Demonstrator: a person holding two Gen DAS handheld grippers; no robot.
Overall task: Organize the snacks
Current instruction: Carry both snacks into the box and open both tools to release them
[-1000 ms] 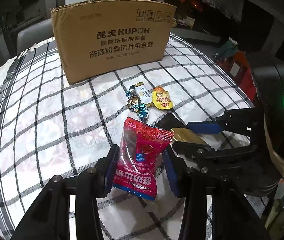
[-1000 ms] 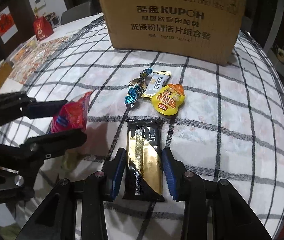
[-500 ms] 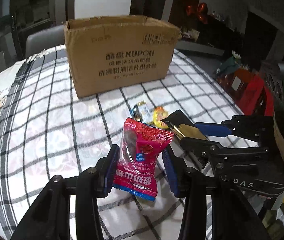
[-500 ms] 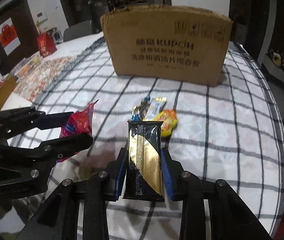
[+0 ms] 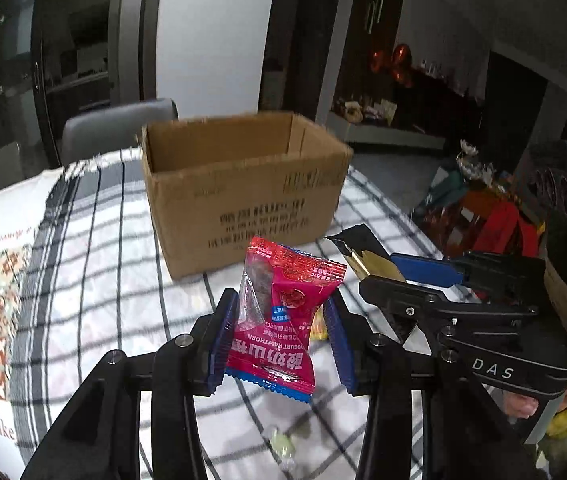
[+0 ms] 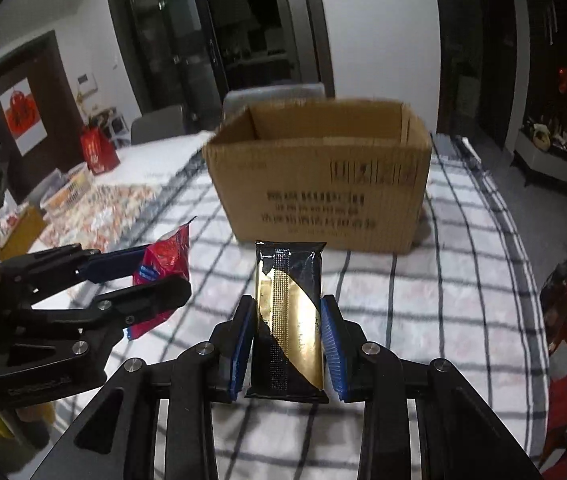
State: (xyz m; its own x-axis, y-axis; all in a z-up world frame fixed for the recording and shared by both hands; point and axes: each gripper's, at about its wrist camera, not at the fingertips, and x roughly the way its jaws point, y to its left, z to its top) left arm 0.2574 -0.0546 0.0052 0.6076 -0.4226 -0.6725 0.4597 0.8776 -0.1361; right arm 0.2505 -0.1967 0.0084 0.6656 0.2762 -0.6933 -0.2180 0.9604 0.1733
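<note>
My left gripper point(image 5: 279, 332) is shut on a red hawthorn snack packet point(image 5: 283, 312) and holds it in the air above the checked tablecloth. My right gripper point(image 6: 288, 344) is shut on a black and gold bar packet point(image 6: 289, 316), also lifted. An open cardboard box point(image 5: 243, 188) stands ahead of both; in the right wrist view the box point(image 6: 319, 184) shows its open top. The right gripper point(image 5: 415, 276) shows at the right of the left wrist view; the left gripper point(image 6: 131, 276) with the red packet point(image 6: 163, 264) shows at the left of the right wrist view.
A small pale wrapped candy point(image 5: 283, 440) lies on the checked tablecloth point(image 5: 103, 280) below my left gripper. A yellow snack point(image 5: 317, 330) peeks out behind the red packet. Grey chairs point(image 5: 115, 128) stand behind the table. A red bag point(image 6: 97, 150) sits far left.
Both grippers have risen with their packets and tilted up toward the box, whose open top now shows. The loose candies on the cloth have dropped out of view.
</note>
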